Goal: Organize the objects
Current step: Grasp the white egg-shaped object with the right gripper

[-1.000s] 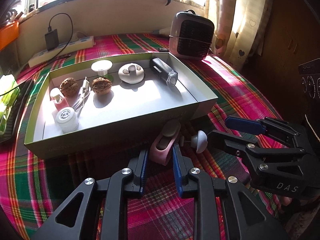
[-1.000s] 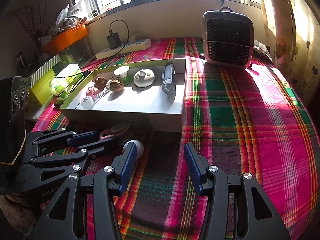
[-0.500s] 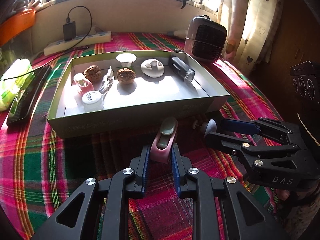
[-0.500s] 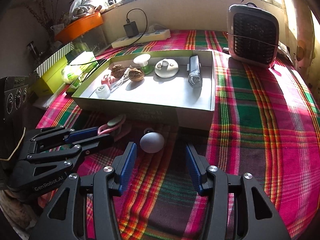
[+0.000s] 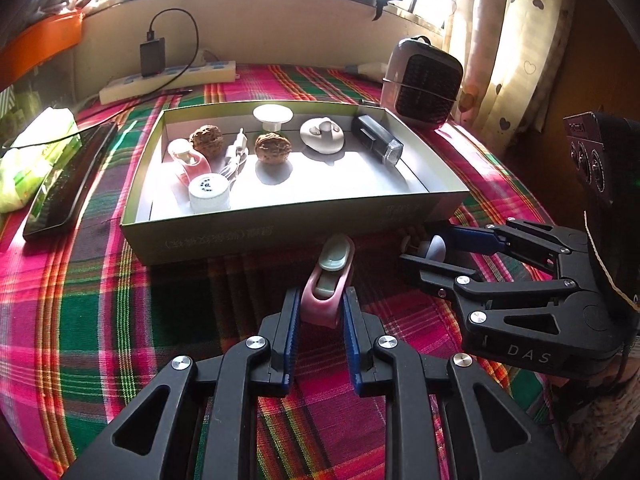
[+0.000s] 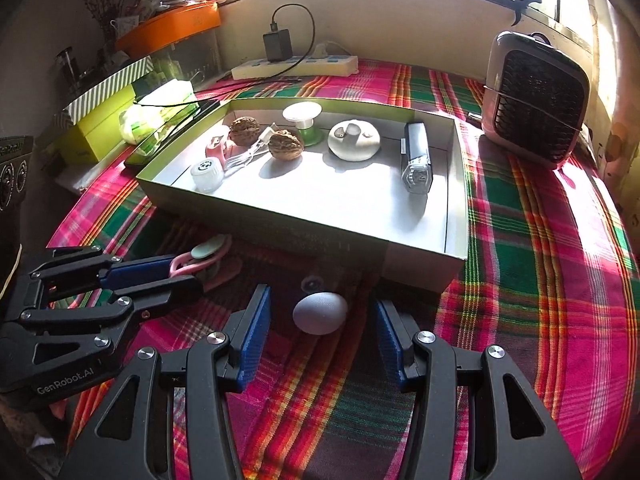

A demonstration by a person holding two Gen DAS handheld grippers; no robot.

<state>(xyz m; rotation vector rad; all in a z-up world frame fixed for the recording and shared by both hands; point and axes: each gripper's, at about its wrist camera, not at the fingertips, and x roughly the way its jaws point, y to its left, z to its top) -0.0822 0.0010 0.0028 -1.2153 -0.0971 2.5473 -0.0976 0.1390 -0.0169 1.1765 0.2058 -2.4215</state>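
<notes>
My left gripper (image 5: 320,312) is clamped on the near end of a pink clip-like thing (image 5: 326,280) with a pale green top. Its far end points at the box's front wall. It sits low over the plaid tablecloth (image 5: 100,300), and whether it's lifted clear or touching the cloth I can't tell.

My right gripper (image 6: 322,334) has its jaws apart, one on each side of a small white dome-shaped piece (image 6: 320,313) lying on the cloth. The pads aren't touching it, so nothing is held on that side. A small round bit just behind the dome is too dark to name.

Both items lie just outside the shallow green box (image 5: 280,236), near its front wall. The box already holds two walnuts, a white round cap, a pink bottle, a white cable, a white dish-shaped holder, a dark rectangular gadget and a white-topped stand, mostly toward the back and left. The front and middle floor is bare.

Step in hand, as I judge it: left pick made, right pick lined up. Next the right needs to close squarely on the dome, which is round and could squirt out. Then both need to lift above the box wall before going forward, and set down on the bare floor area.

Also around: a small heater (image 6: 536,100) at the far right, and a power strip (image 6: 296,66) by the window.
</notes>
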